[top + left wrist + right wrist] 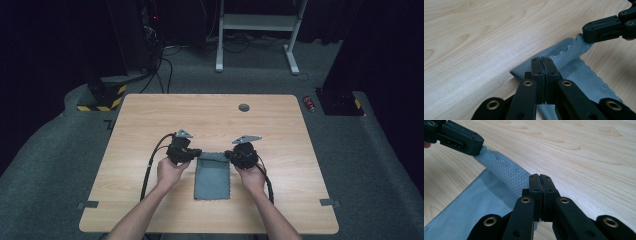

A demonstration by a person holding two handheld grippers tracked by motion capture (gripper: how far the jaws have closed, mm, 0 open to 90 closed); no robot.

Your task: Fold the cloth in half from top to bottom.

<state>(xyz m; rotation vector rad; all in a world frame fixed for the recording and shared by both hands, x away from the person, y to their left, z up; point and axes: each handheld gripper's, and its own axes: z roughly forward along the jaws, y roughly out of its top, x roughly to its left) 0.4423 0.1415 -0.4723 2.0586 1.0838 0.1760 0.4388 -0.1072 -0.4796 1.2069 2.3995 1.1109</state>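
Black jaws filled the bottom of both gripper views, and in each I saw them pressed tight together on the grey cloth (212, 175). I had the left gripper (542, 62) clamped on one far corner of it; its fingertips (537, 65) met with no gap, and the diamond-weave fabric spread out from under them. Farther off in that same view I could see the right gripper (586, 33) biting the other far corner, where the scalloped edge bunched up into its tip.

From the right gripper view I read the same thing mirrored: my right gripper (540, 181) shut on the cloth (474, 210), its fingertips (546, 185) flush against each other, and the left gripper (474, 146) at the upper left pinching the opposite corner. Between the two grips the far edge of the cloth ran as a raised, slightly rolled band, lifted off the wood, while the rest sloped down toward the near side.

From the high view I saw the person's left hand (172, 170) and right hand (251, 175) holding the grippers on either side of the cloth's far end. It lay as an upright rectangle near the middle of the wooden table (150, 115), nearer its front edge, with its near part flat on the surface. A small round grommet (244, 107) sat in the tabletop well beyond the grippers.
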